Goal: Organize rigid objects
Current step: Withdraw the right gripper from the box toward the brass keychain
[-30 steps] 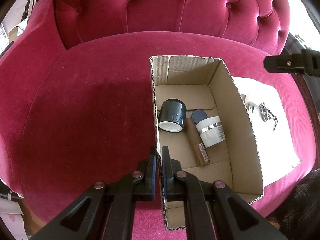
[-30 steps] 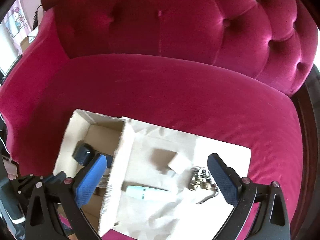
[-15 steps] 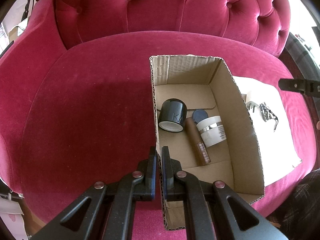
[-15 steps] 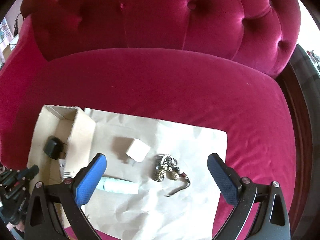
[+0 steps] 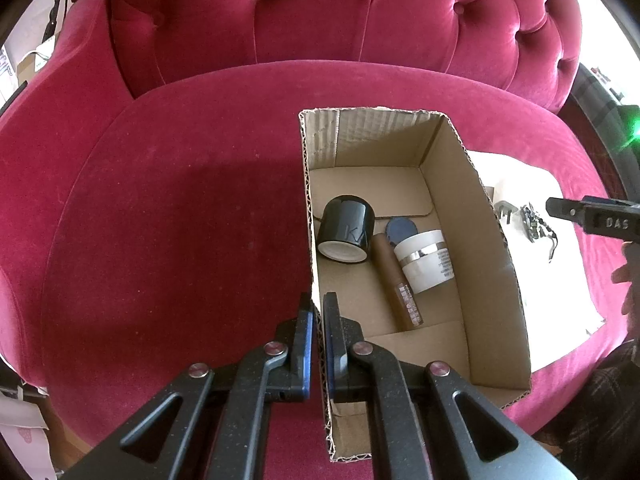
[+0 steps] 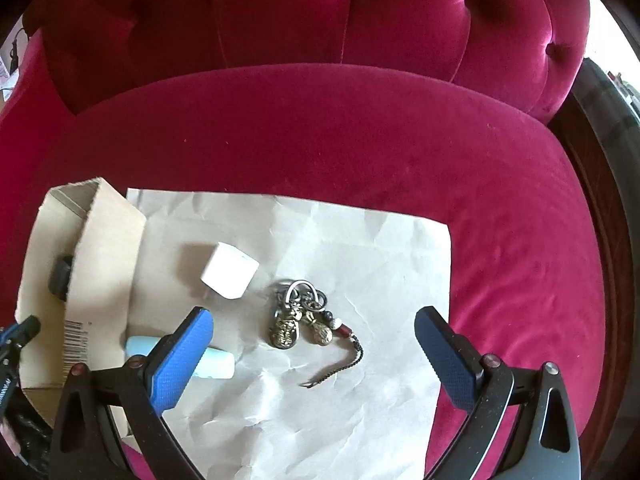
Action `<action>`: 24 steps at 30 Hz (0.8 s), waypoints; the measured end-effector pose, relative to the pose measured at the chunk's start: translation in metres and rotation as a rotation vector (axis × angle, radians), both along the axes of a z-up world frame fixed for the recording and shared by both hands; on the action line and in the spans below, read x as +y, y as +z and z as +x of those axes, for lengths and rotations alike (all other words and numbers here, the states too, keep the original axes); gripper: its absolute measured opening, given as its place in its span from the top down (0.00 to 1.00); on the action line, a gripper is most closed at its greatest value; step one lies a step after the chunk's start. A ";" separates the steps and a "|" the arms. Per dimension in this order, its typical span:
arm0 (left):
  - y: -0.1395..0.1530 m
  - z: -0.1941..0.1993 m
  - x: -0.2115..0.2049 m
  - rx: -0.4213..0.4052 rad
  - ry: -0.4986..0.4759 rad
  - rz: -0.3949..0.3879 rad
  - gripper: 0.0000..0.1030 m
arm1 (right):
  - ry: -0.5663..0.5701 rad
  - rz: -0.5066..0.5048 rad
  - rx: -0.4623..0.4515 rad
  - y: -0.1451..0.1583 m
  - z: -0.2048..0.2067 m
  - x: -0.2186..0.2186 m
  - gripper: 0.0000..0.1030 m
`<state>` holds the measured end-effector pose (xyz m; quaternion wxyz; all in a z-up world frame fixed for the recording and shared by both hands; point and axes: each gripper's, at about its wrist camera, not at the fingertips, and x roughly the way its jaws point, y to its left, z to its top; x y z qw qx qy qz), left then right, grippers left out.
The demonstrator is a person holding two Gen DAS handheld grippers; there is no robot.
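An open cardboard box (image 5: pixel 488 264) stands on a crimson velvet sofa. My left gripper (image 5: pixel 318 306) is shut on the box's left wall near its front corner. Inside lie a black jar (image 5: pixel 346 230), a brown tube (image 5: pixel 394 280), a white jar (image 5: pixel 426 260) and a dark blue lid (image 5: pixel 400 228). My right gripper (image 6: pixel 314 320) is open and hovers over a keychain (image 6: pixel 306 316) on cream paper (image 6: pixel 340 248). A white plug cube (image 6: pixel 229 276) lies left of the keychain. A pale blue tube (image 6: pixel 216 362) lies partly behind the right gripper's left finger.
The box (image 6: pixel 104 248) borders the paper on its left side. The sofa's tufted backrest (image 5: pixel 320 16) rises behind everything. A dark wooden frame (image 6: pixel 596 152) edges the seat on the right. A hand (image 5: pixel 630 280) and a plaid sleeve show at the left wrist view's right edge.
My right gripper has moved right and down, from over the box edge to over the keychain, staying open. The left gripper and box have not moved.
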<state>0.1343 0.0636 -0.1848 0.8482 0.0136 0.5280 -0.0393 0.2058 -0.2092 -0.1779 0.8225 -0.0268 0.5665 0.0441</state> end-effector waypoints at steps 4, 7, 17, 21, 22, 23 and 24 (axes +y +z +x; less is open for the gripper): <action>0.000 0.001 -0.002 0.001 0.000 0.002 0.95 | -0.004 0.001 0.014 -0.011 0.002 -0.003 0.00; 0.000 0.001 -0.002 0.000 -0.001 0.003 0.95 | -0.005 -0.004 0.024 -0.021 0.005 -0.005 0.00; -0.001 0.001 -0.002 0.002 0.000 0.002 0.95 | -0.015 -0.013 0.054 -0.040 0.010 -0.009 0.00; -0.001 0.001 -0.002 0.001 -0.001 0.003 0.95 | -0.023 -0.009 0.063 -0.047 0.013 -0.011 0.00; -0.001 0.001 -0.002 0.001 0.000 0.002 0.95 | -0.024 -0.009 0.064 -0.047 0.014 -0.012 0.00; -0.001 0.001 -0.002 0.002 0.000 0.003 0.95 | -0.023 -0.007 0.065 -0.048 0.015 -0.014 0.00; -0.001 0.001 -0.002 0.002 0.000 0.002 0.95 | -0.022 -0.008 0.066 -0.048 0.016 -0.014 0.00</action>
